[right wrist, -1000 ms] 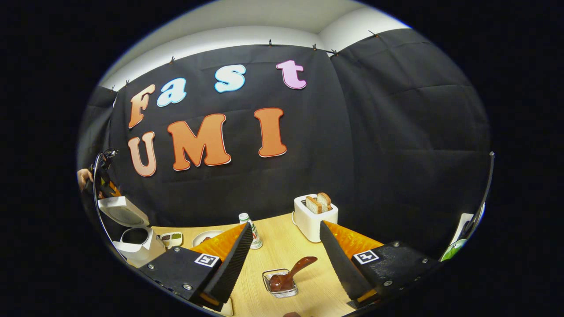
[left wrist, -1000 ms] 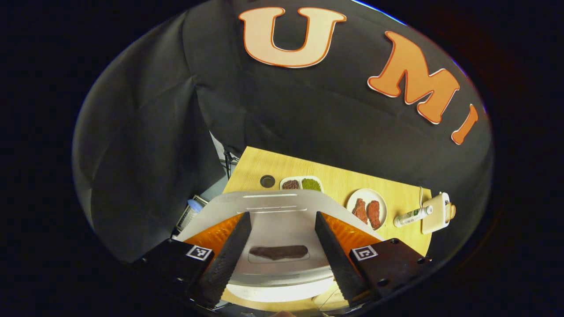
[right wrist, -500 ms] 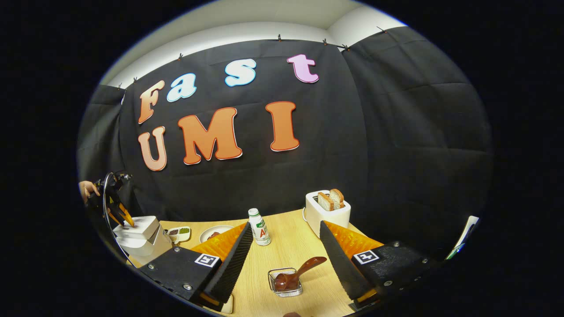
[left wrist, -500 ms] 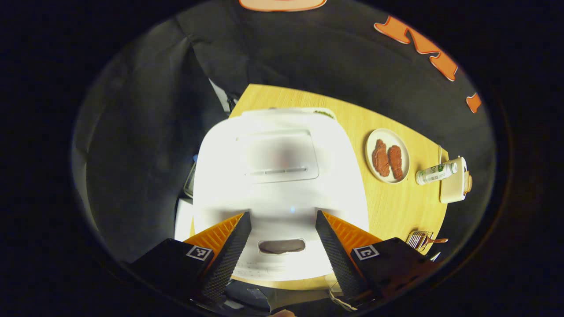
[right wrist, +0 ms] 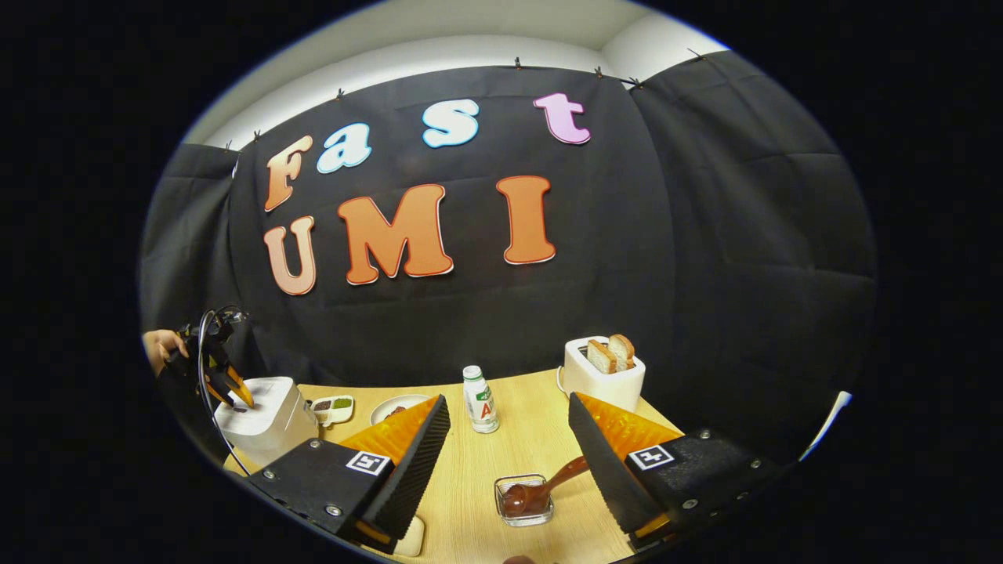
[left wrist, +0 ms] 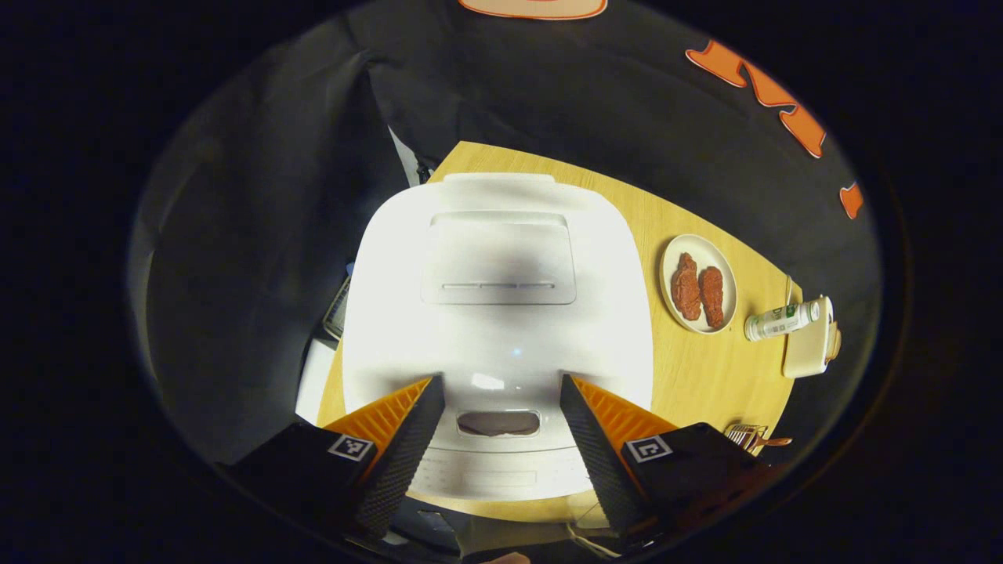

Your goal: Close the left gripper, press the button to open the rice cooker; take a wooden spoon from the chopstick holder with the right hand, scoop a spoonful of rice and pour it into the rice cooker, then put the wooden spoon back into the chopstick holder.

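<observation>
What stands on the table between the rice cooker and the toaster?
In the right gripper view: a divided dish, a plate and a bottle between rice cooker and toaster.

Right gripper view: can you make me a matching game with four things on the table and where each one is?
Things:
1. rice cooker
2. toaster
3. bottle
4. wooden spoon

Places or states:
A. holds two slices of bread
B. lies in a small wire basket near the front
C. stands upright in the middle of the table
D. sits at the far left with its lid shut

Pairs: 1-D, 2-A, 3-C, 4-B
</observation>
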`<state>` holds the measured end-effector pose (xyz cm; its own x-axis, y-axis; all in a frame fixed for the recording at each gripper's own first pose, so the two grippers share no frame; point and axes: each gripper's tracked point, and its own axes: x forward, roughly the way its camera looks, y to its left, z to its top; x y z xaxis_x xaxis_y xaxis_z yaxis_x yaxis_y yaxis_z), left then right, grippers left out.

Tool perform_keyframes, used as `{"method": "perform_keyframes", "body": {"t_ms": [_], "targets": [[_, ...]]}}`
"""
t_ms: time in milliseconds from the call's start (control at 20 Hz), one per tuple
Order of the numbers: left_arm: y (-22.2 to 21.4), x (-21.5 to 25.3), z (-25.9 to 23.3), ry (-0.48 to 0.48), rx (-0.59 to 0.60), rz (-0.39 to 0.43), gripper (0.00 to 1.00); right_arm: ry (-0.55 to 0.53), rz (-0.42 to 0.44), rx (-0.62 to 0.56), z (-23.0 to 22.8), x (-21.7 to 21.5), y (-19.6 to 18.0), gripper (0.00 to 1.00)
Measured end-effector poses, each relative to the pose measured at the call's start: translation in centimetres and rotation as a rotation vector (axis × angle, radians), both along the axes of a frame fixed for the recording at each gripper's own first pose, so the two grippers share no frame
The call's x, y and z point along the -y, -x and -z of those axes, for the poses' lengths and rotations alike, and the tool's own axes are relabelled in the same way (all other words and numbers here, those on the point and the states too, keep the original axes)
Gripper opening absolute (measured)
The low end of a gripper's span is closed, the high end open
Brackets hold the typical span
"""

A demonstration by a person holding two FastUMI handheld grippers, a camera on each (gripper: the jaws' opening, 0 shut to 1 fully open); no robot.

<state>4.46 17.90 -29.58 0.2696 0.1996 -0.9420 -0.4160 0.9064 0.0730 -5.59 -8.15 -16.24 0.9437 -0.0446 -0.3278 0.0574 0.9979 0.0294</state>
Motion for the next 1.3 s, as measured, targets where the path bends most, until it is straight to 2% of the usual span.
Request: {"method": "perform_keyframes", "body": {"t_ms": [50,200,450,800,1050,1200,1300], "targets": [[0.1,1.0,-0.7,0.032,0.041,-0.002,0.99,0.005,-0.010,0.004,-0.3,-0.2,-0.3,0.95],[-0.4,1.4,-5.3,-0.060,0.228,0.067,1.00,-0.003,-0.044,0.028,-1.5,-1.7,-1.3,0.95],[-0.5,5.5,-12.8,-0.098,0.532,0.158,1.00,-0.013,-0.108,0.066,-3.0,-4.6,-2.9,0.95],[3.0,7.5,-22.2,-0.330,0.923,0.224,1.00,0.005,-0.131,0.187,-5.9,-8.6,-4.3,0.95],[4.6,10.7,-25.1,-0.414,1.099,0.281,0.99,0.008,-0.184,0.225,-7.2,-12.5,-3.9,0.95],[5.1,12.8,-25.2,-0.425,1.161,0.315,1.00,0.017,-0.224,0.236,-7.2,-14.6,-3.3,0.95],[5.7,14.3,-25.1,-0.433,1.188,0.347,0.96,0.026,-0.251,0.239,-7.1,-15.8,-3.2,0.94]]}}
